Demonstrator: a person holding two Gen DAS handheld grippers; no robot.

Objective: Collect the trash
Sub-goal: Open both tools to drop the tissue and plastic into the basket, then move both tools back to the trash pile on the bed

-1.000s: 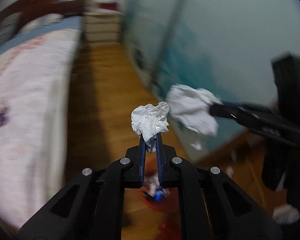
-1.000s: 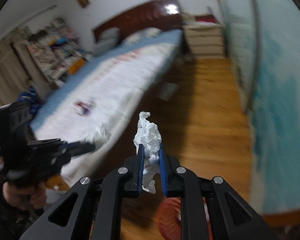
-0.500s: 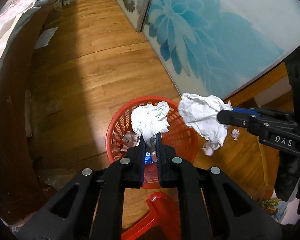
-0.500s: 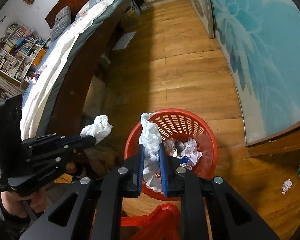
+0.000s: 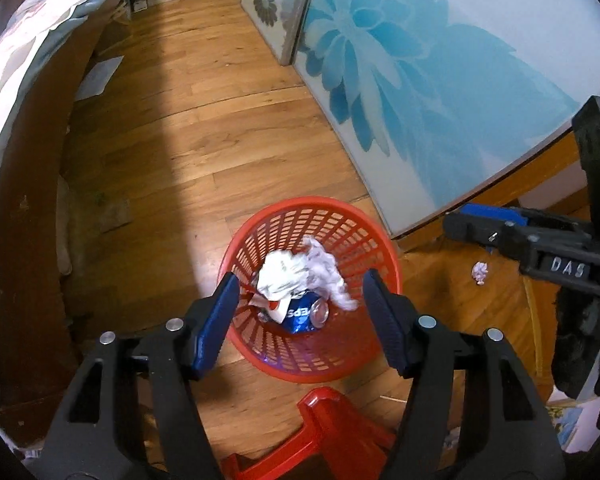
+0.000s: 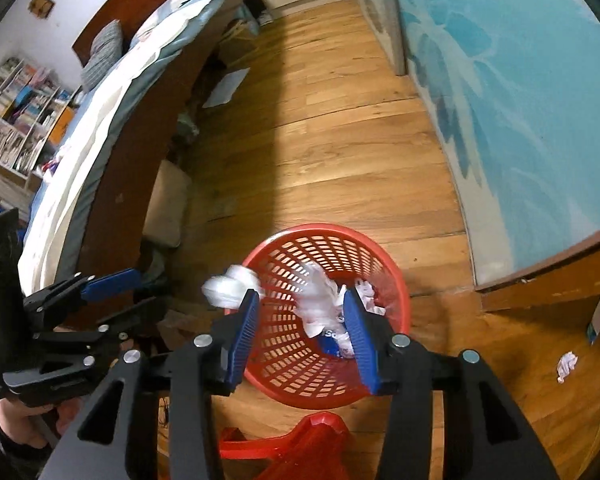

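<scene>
A red mesh basket [image 5: 312, 202] [image 6: 324, 230] stands on the wood floor below both grippers. My left gripper [image 5: 300, 280] [image 6: 140, 292] hangs over it, its jaws opening, pads touching nothing. A crumpled white paper wad [image 5: 280, 276] drops between them, above a blue Pepsi can [image 5: 304, 314] in the basket. My right gripper [image 6: 300, 296] [image 5: 456, 220] is also opening. Its white wad [image 6: 318, 300] falls free between the pads into the basket. A second, blurred wad [image 6: 230, 290] is in the air by the basket's left rim.
A small paper wad [image 5: 480, 272] [image 6: 567, 364] lies on the floor right of the basket. A red plastic stool [image 5: 328, 420] stands just in front. The bed [image 6: 100, 128] runs along the left, a flower-printed sliding door [image 5: 420, 60] along the right. A paper sheet [image 5: 98, 76] lies by the bed.
Both grippers came down over the red basket while shut on paper wads, then opened. The two wads have left the pads and are falling into the basket.
</scene>
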